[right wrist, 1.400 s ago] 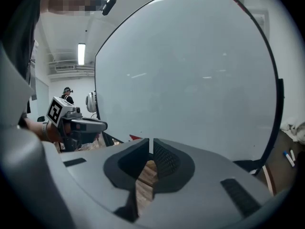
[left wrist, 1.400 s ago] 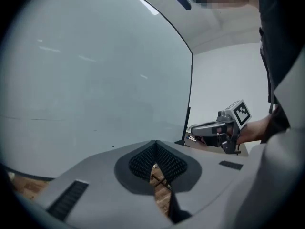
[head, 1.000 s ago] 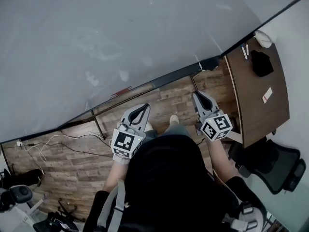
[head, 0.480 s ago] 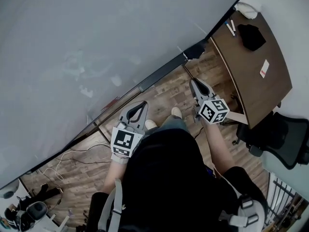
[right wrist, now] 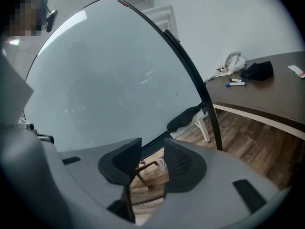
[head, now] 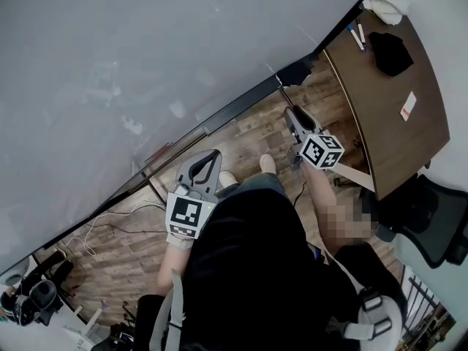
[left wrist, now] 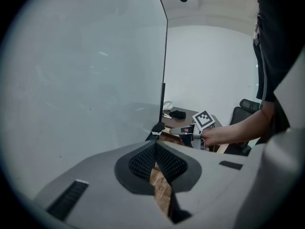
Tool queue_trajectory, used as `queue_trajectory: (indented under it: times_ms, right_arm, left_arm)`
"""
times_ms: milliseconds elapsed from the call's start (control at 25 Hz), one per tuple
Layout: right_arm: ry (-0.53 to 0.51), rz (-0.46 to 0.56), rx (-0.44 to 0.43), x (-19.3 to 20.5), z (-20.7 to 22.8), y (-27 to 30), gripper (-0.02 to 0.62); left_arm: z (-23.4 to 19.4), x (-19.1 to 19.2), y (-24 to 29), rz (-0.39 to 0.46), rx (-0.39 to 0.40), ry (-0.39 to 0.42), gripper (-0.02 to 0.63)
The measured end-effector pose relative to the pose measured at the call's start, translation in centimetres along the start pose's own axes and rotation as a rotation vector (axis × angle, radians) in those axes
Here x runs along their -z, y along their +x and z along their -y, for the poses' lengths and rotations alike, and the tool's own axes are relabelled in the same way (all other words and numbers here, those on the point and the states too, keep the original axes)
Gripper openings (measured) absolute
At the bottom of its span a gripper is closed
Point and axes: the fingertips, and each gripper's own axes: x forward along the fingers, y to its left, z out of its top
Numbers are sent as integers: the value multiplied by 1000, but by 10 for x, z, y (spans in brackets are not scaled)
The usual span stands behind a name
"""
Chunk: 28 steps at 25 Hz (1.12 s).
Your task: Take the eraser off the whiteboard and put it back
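The black eraser [head: 296,72] sits at the lower right corner of the whiteboard [head: 146,50], on its bottom rail. It also shows in the right gripper view as the eraser [right wrist: 183,118] and in the left gripper view as the eraser [left wrist: 157,127]. My right gripper [head: 291,113] points at it from a short way off, not touching. Its jaws have just been opening and stand open, with only floor showing between the right gripper's [right wrist: 152,149] pads. My left gripper [head: 207,159] hangs lower left over the floor, its tips together and empty.
A brown desk [head: 387,115] stands right of the board with a black cloth [head: 391,53], markers [head: 356,34] and a white rag [head: 380,9]. A black office chair [head: 431,225] is behind it. Cables [head: 110,225] lie on the wooden floor at left.
The right gripper has moved down and toward the board's corner with the eraser, and its jaws have parted. The left gripper has shifted a little along the board.
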Motion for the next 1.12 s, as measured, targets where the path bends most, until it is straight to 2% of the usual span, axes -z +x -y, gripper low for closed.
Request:
queue_trajectory:
  times_ms: [360,640,1120]
  right_arm:
    - [113,-57,-58,5,37,32,221]
    - [226,-88,-95,2,52,57,262]
    - [309,-98,-110,-16,68,89,285]
  left_arm:
    - [15,12,5,-61,-102,-30,6]
    - [19,17,7,-80,-163,-71,6]
    - [18,21,13,-93,-237,-128,6]
